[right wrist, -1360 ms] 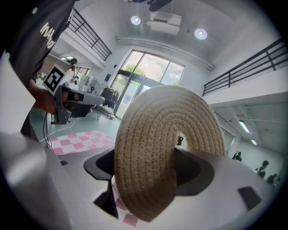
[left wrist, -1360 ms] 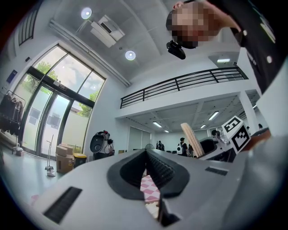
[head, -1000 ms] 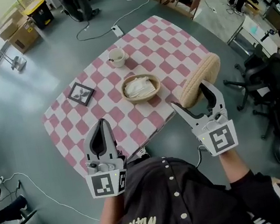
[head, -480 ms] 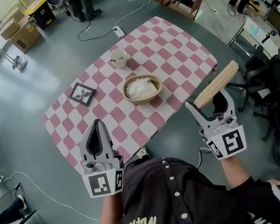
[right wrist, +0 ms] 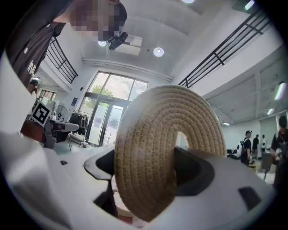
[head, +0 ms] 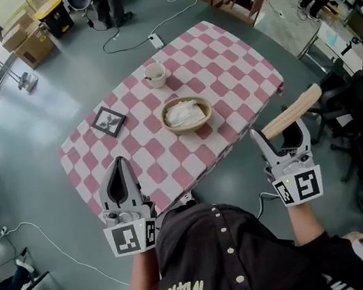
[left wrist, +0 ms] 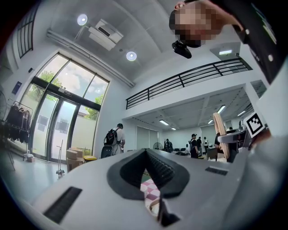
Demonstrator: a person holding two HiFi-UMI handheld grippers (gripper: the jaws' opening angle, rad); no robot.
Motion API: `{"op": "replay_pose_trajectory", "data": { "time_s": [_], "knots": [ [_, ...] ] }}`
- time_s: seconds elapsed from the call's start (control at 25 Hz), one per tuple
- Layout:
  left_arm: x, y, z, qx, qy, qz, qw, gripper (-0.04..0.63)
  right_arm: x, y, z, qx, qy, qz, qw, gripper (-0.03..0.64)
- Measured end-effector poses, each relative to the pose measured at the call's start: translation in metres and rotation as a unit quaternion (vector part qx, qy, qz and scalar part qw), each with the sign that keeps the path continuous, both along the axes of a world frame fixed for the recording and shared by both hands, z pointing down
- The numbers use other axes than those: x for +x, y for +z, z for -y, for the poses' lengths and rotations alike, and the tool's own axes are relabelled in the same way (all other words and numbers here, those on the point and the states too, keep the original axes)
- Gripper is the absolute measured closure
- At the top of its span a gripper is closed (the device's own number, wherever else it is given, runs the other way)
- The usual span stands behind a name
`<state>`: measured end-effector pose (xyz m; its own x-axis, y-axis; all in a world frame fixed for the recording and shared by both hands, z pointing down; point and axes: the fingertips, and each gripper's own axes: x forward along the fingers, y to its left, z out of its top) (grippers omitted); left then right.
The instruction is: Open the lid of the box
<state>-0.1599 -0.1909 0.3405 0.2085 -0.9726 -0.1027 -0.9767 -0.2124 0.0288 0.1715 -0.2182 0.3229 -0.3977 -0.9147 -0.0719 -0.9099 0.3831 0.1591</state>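
Currently on view, item by item:

- Right tool [head: 280,132]: your jaws stand wide and are clamped on the woven lid [head: 291,112], one pad on each face. In the right gripper view the coiled disc [right wrist: 153,148] stands on edge between them and fills most of the frame.
- Woven lid: held off the worktop's right edge, over the floor, seen nearly edge-on and tilted up to the right, clear of the basket.
- Basket [head: 187,114]: uncovered, near the middle of the worktop [head: 222,58], with a white cloth [head: 183,112] inside.
- Left tool [head: 117,164]: at the near left, its tips by the worktop's near edge. In the left gripper view your jaws [left wrist: 146,157] are pressed together with nothing between them.
- Cup [head: 155,75]: far side of the checked worktop, apart from the basket.
- Framed picture [head: 109,121]: lying flat, left of the basket.
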Motion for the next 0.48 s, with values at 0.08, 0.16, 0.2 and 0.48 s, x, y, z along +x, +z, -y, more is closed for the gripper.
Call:
{"op": "replay_pose_trajectory", "data": {
  "time_s": [0.08, 0.16, 0.2, 0.48],
  "knots": [
    [-0.0036, 0.0005, -0.0007, -0.003, -0.005, 0.003, 1.0000, 0.586, 0.0020, 0.0010, -0.0014, 0.001, 0.003, 0.002, 1.000, 0.244],
    [-0.0064, 0.0003, -0.0022, -0.003, -0.009, 0.004, 0.9999, 0.586, 0.0031, 0.0024, -0.0032, 0.001, 0.005, 0.002, 1.000, 0.244],
    [-0.0070, 0.0004, -0.0027, -0.003, -0.010, 0.004, 0.9999, 0.586, 0.0035, 0.0029, -0.0039, 0.001, 0.006, 0.002, 1.000, 0.244],
    [-0.0007, -0.0002, -0.0019, -0.002, -0.002, 0.004, 1.0000, 0.586, 0.0060, 0.0048, -0.0027, 0.002, 0.016, 0.008, 1.000, 0.244]
  ]
}}
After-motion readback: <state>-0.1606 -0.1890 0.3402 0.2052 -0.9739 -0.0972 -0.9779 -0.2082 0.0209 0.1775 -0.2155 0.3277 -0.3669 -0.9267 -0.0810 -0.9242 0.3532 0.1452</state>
